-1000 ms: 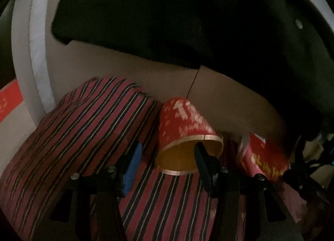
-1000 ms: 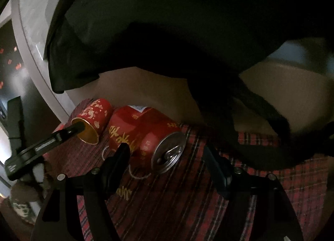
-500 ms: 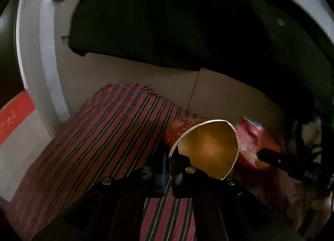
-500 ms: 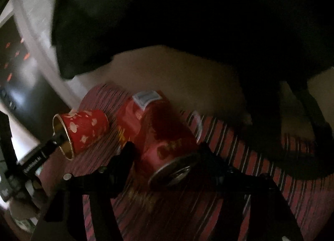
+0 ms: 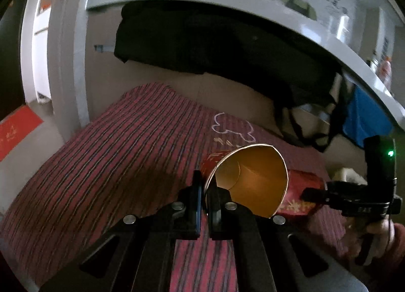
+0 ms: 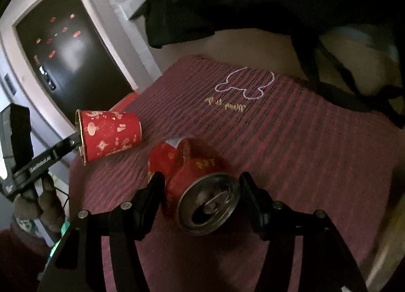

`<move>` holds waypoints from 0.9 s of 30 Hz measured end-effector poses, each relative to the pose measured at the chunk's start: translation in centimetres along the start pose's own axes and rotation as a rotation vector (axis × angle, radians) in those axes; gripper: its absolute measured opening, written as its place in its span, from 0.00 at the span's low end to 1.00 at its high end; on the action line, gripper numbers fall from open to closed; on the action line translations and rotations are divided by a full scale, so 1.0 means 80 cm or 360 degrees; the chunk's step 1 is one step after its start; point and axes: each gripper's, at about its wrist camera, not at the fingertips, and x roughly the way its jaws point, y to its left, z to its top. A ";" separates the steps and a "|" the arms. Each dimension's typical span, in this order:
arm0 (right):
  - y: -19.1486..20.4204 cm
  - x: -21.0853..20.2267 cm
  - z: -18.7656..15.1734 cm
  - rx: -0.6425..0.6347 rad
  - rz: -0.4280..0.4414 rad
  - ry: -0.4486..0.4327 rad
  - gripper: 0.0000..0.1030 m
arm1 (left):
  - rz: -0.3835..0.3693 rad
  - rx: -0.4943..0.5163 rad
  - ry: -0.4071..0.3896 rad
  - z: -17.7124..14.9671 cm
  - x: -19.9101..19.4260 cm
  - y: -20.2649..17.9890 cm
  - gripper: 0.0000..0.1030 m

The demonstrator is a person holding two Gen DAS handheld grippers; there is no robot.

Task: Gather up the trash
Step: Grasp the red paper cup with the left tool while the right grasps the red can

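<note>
a: where is the red paper cup [image 5: 250, 180]?
b: it is up in the air, lying on its side over the stripy red cloth [image 5: 114, 165]. the left gripper [image 5: 205, 190] has its two fingers squeezed together on the thin rim of the cup. the cup's mouth is bent a bit out of round, and you can see its gold inside.
a: and the red can [image 6: 197, 180]?
b: it is between the two fingers of the right gripper [image 6: 200, 190], and they press on its sides. they have just been closing in on it. its silver top faces the camera and its side looks dented.
a: what else is there?
b: the cloth has a white outline drawing [image 6: 245, 84] with gold writing under it. behind it hangs a black cloth [image 5: 202, 38]. a dark door [image 6: 68, 59] with small red marks stands at the left.
</note>
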 end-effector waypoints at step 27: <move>-0.036 -0.033 -0.091 0.0161 -0.0033 -0.0050 0.80 | 0.0000 -0.0018 0.0081 -0.076 -0.024 -0.078 0.06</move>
